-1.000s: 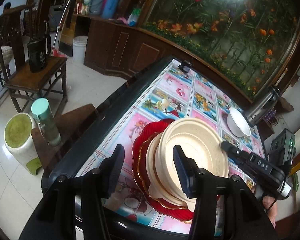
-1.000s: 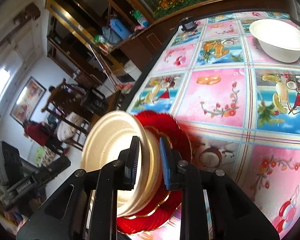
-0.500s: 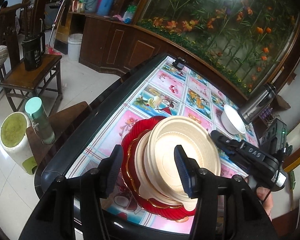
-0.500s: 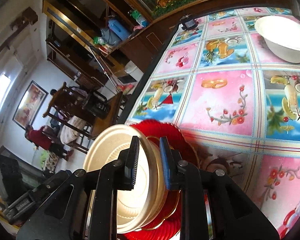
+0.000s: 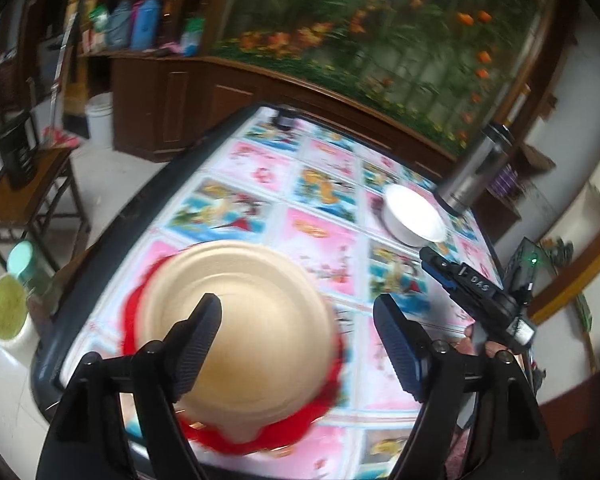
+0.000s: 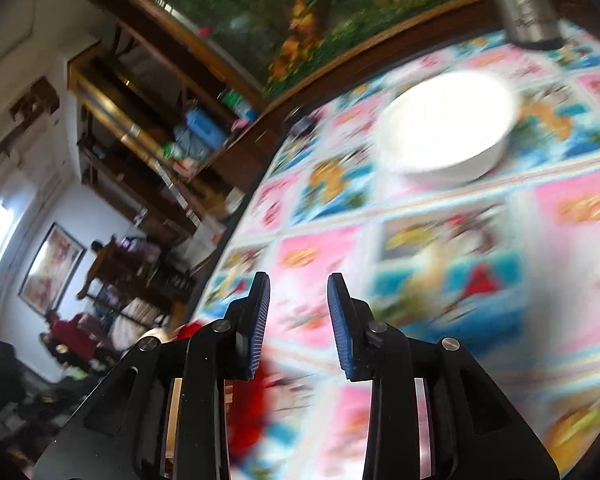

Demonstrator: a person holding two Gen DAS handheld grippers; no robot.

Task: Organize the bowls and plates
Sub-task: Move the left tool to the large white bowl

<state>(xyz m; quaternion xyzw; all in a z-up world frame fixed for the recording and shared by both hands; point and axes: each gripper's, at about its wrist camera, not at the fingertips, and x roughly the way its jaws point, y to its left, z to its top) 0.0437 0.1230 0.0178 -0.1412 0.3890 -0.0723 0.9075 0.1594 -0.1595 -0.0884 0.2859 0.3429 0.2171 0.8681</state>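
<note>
A stack of cream plates (image 5: 244,320) lies on a red plate (image 5: 296,428) at the near left of the table (image 5: 324,240). My left gripper (image 5: 296,340) hovers over the stack with its jaws opening; the left finger (image 5: 198,344) overlaps the stack and neither pad presses on it. A white bowl (image 5: 414,216) stands further back on the right. In the right wrist view my right gripper (image 6: 298,320) points toward the white bowl (image 6: 444,132), jaws opening with nothing between them. The red plate (image 6: 252,412) shows as a blur low on the left. The right gripper (image 5: 476,296) also appears in the left wrist view.
A steel flask (image 5: 476,172) stands just behind the bowl. Off the table's left edge are a wooden chair (image 5: 24,200), a green-capped bottle (image 5: 22,260) and a round stool (image 5: 6,312). A dark wooden cabinet (image 5: 180,96) runs along the back.
My right gripper has let go of the cream plates' rim and swung right toward the white bowl. The left jaws have spread wider, and the stack now lies flatter on the red plate.
</note>
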